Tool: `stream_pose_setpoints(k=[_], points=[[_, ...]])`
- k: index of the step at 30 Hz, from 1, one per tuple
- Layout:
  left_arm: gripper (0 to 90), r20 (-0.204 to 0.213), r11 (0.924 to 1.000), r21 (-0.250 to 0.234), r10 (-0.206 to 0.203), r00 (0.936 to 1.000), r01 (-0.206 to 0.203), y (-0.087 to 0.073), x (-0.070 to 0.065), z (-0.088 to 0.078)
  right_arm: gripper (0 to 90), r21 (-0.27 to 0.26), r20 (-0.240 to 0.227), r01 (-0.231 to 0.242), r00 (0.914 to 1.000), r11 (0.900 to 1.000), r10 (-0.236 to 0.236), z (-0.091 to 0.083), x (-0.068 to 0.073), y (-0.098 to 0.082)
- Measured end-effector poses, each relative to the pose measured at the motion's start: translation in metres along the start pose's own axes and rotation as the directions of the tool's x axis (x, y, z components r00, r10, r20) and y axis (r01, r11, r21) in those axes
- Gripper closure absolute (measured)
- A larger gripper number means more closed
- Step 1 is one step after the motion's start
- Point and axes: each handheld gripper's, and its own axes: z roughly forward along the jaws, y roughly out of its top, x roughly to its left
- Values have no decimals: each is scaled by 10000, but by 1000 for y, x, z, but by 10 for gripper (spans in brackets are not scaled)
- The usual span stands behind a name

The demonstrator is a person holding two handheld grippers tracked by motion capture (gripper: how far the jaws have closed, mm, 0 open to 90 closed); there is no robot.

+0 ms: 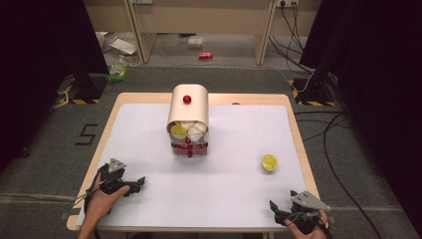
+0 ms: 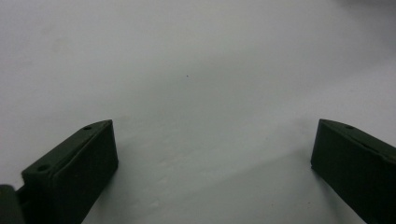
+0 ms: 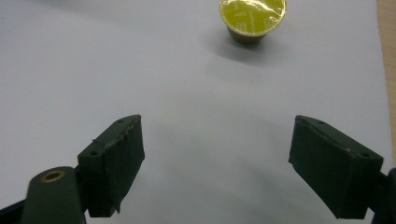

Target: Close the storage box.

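Note:
A small capsule with a yellow foil lid (image 1: 269, 162) stands alone on the right part of the white mat (image 1: 239, 189); in the right gripper view the capsule (image 3: 252, 18) sits ahead of the jaws, well beyond them. At the mat's middle back is a container (image 1: 188, 124) with a curved beige lid and a red knob, holding yellow and white capsules. My right gripper (image 1: 276, 209) (image 3: 217, 135) rests near the front right corner, open, with bare mat between its jaws. My left gripper (image 1: 138, 183) (image 2: 215, 135) lies at the front left, open over bare mat.
The wooden table edge (image 1: 298, 139) frames the mat. Beyond the table lie a red can (image 1: 205, 55), cables (image 1: 328, 134) and clutter on the floor. Dark curtains stand at both sides.

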Motion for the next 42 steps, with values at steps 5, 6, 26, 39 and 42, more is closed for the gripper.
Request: stream_pose_setpoints(k=[5,6,26,39,42], points=[[0,-1,10000,-1,-1,10000,1,0,0,0,181,117,8,-63,10000,9999,63,-2,-3,-3],[0,0,10000,-2,0,10000,0,0,0,0,180,110,41,-52,10000,9999,51,-2,-4,-4],[0,-5,10000,-4,-4,10000,4,0,0,0,172,524,37,-291,9996,9982,289,-6,-15,-13],[0,2,10000,-1,-3,10000,3,0,0,0,163,941,-83,-58,9999,9955,66,-4,-15,-18],[0,4,10000,-2,-4,10000,4,0,0,0,161,859,-114,-48,9999,9963,58,-4,-15,-19]])
